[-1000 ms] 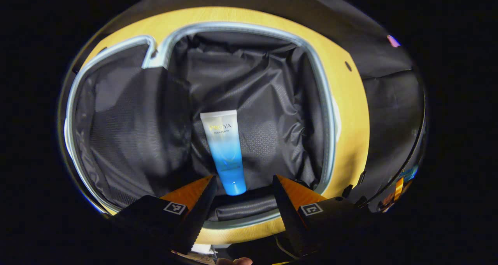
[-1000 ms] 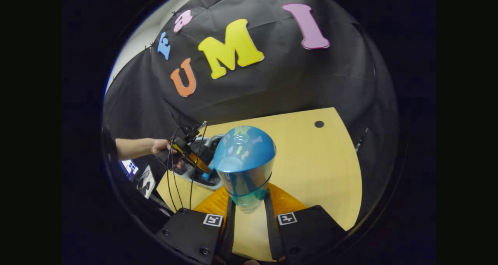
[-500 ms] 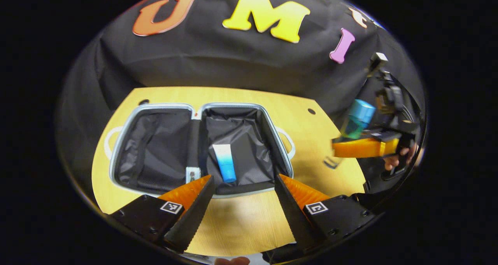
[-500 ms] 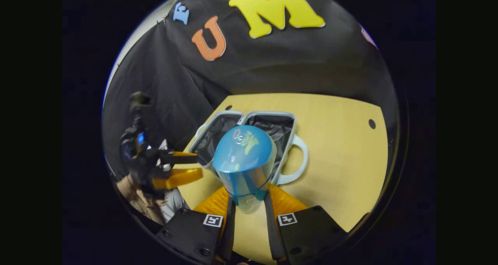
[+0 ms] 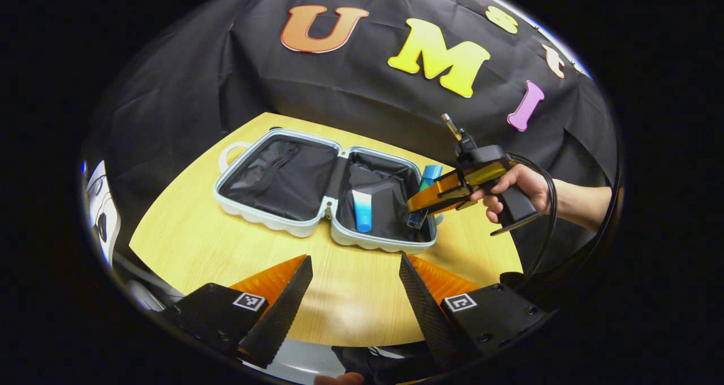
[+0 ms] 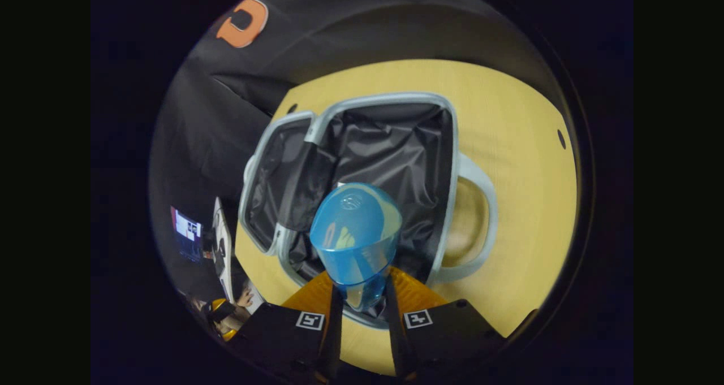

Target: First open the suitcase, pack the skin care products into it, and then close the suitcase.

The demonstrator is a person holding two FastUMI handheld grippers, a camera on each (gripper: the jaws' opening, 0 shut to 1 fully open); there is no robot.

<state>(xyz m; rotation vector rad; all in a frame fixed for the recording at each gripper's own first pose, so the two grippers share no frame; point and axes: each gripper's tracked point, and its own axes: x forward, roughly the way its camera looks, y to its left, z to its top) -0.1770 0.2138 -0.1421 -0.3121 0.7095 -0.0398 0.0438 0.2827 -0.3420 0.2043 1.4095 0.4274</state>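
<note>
Suitcase lies open on the bench, lid half to the left, and I've got my left tongs spread apart and holding nothing, back over the near edge. Blue tube lies in the right half. Further right, my right tongs are clamped low on the blue-capped bottle, above that half. If I let go while it's tilted, it could roll onto the tube or clip the rim and tumble out.
</note>
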